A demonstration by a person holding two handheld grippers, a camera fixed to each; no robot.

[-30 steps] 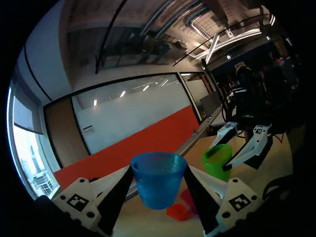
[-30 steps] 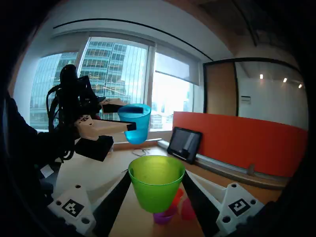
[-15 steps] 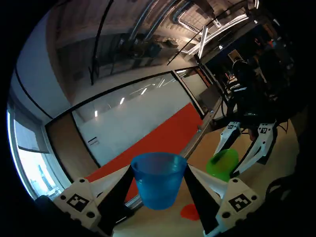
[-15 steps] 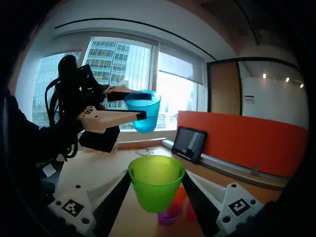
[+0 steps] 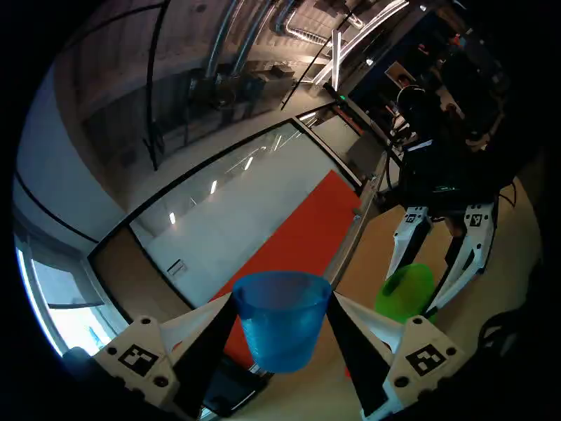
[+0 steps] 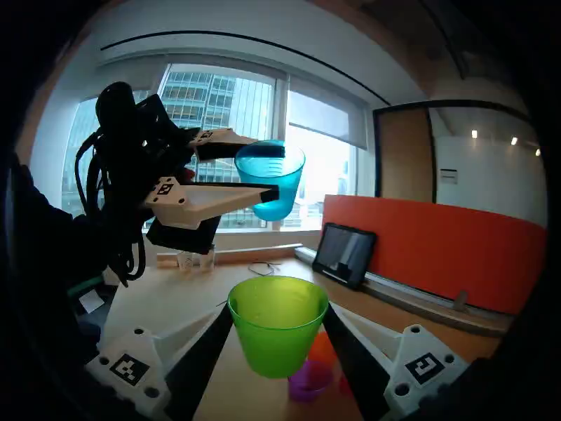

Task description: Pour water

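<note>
The blue cup (image 6: 270, 179) has risen and come closer over the green cup (image 6: 278, 323), tilting a little. The left gripper's (image 5: 280, 303) fingers clamp the blue cup, and the right gripper's (image 6: 278, 309) fingers clamp the green cup above the surface (image 6: 168, 298). Water is hard to make out in either. A purple cup (image 6: 308, 379) and an orange cup (image 6: 322, 347) sit half hidden behind the green cup.

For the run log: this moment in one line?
left gripper: shut on blue cup | right gripper: shut on green cup | blue cup higher than green cup | no pour visible
</note>
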